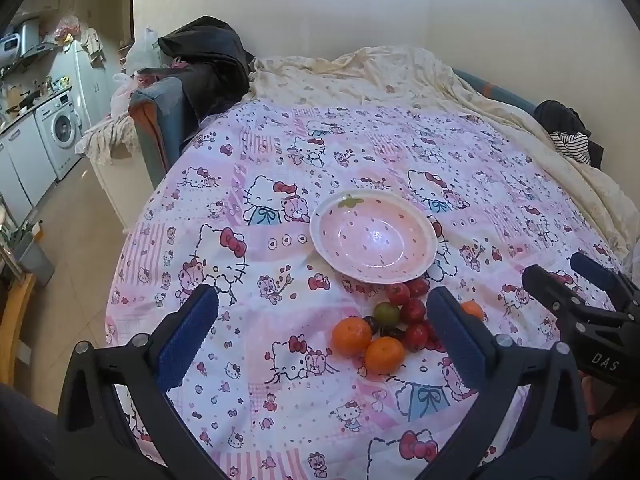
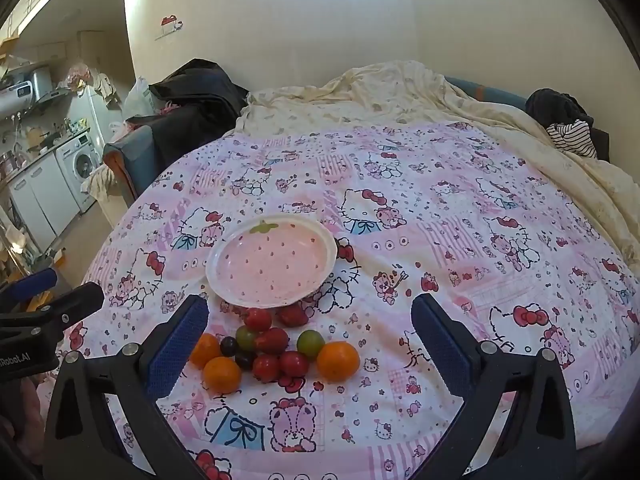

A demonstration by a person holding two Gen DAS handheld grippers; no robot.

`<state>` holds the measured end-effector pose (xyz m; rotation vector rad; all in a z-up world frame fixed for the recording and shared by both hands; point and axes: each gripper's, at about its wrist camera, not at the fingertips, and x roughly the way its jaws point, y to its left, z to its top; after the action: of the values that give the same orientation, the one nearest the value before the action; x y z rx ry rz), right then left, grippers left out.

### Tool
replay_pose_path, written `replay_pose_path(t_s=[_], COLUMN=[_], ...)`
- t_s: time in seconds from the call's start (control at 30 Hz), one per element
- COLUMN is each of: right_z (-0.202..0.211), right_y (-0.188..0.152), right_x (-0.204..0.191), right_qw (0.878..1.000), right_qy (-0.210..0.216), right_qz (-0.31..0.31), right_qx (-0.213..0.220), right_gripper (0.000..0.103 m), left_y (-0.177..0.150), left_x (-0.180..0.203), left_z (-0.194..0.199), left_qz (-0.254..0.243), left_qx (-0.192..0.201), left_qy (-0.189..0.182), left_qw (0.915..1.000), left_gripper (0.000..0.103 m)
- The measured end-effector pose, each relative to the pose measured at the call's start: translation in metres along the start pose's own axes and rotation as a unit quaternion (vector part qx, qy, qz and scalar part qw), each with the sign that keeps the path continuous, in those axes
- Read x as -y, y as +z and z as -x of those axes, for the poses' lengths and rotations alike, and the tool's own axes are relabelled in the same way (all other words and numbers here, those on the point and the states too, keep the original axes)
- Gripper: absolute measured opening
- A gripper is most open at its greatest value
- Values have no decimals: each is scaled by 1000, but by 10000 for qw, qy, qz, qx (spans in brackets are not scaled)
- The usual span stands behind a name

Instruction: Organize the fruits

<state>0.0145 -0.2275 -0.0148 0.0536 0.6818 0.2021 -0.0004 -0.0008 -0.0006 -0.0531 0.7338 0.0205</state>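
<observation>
Bedding (image 1: 360, 152) with a pink cartoon print carried everything we had to work with, and nothing on it had yet been sorted. Toward its near edge, roughly mid-width, sat the pink strawberry-pattern bowl (image 2: 224, 276), and we found it empty. The fruits lay in a loose cluster just on the near side of the bowl, the farthest red ones almost touching its rim. Largest were three oranges (image 2: 338, 361): one at the cluster's right, two at its left. Next came several small red fruits (image 2: 272, 340), then two green grapes (image 2: 311, 343), and last a few dark grapes (image 2: 229, 346) tucked in the middle.

We held the left gripper (image 1: 324, 332) above the bedding with its fingers spread wide and nothing between them, the cluster lying ahead of its right finger. Our right gripper (image 2: 310, 344) hung likewise, fingers wide and empty, over the cluster. As we judged it, every piece remained to be moved.
</observation>
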Motion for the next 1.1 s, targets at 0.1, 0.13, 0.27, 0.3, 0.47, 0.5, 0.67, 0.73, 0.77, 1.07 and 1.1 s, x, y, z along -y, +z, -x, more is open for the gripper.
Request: replay_pose_path(t_s=[0.1, 0.13, 0.27, 0.3, 0.47, 0.5, 0.67, 0.73, 0.77, 1.07, 1.1], right_z=[0, 0, 0, 0, 0, 0, 0, 0, 0, -2, -2], right_y=[0, 0, 1, 1, 0, 0, 0, 0, 0, -1, -1], right_x=[0, 0, 0, 0, 0, 0, 0, 0, 0, -1, -1], right_qw=[10000, 10000, 10000, 10000, 10000, 10000, 10000, 10000, 10000, 10000, 10000], right_qy=[8, 8, 17, 20, 18, 15, 17, 17, 19, 12, 14], right_qz=[-27, -40, -36, -31, -44, -41, -33, -36, -38, -3, -5], right_qx=[-4, -3, -5, -4, -3, -2, -4, -3, -1, -5, -5], right_gripper=[103, 103, 103, 103, 103, 103, 103, 103, 103, 103, 103], left_y=[0, 0, 0, -1, -2, 0, 0, -1, -1, -1, 0], left_x=[3, 4, 3, 3, 0, 0, 1, 1, -1, -4, -4], left_z=[-1, -1, 0, -1, -2, -1, -1, 0, 1, 2, 3], left_qz=[-10, -8, -17, -13, -17, -9, -16, -8, 23, 61, 78], left_qx=[-7, -4, 4, 1, 45, 29, 27, 35, 23, 61, 67], left_qy=[20, 27, 46, 48, 15, 26, 28, 18, -6, -10, -16], left_qw=[10000, 10000, 10000, 10000, 10000, 10000, 10000, 10000, 10000, 10000, 9999], left_gripper=[103, 103, 103, 103, 103, 103, 103, 103, 103, 103, 103])
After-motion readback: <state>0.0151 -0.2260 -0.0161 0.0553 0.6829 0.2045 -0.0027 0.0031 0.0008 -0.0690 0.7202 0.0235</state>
